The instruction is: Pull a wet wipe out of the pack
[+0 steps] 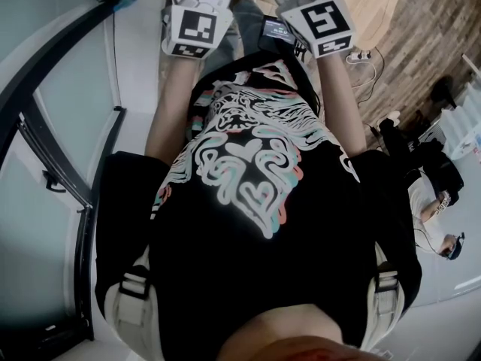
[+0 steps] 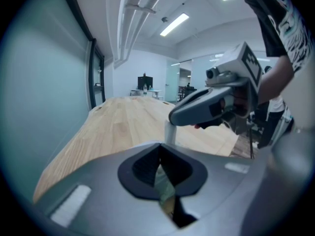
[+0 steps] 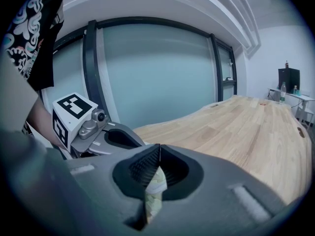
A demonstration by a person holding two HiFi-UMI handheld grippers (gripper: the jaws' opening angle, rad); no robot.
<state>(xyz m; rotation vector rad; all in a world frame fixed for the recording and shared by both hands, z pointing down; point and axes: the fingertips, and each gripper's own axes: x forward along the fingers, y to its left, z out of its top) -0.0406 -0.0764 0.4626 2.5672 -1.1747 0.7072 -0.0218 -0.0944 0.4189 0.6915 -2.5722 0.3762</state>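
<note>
— Where's the pack?

— No view shows it. The head view is mostly the person's shirt [image 1: 248, 179], and the top edge cuts off both tools.

— And the jaws?

— On the left gripper [image 2: 160, 145] the tips are pressed together, and on the right gripper [image 3: 158, 147] too. Each slit shows a pale sliver I can't identify.

— Room?

— The wooden table [image 3: 246, 127] runs far ahead, with a glass wall [image 3: 162, 73] alongside.
</note>
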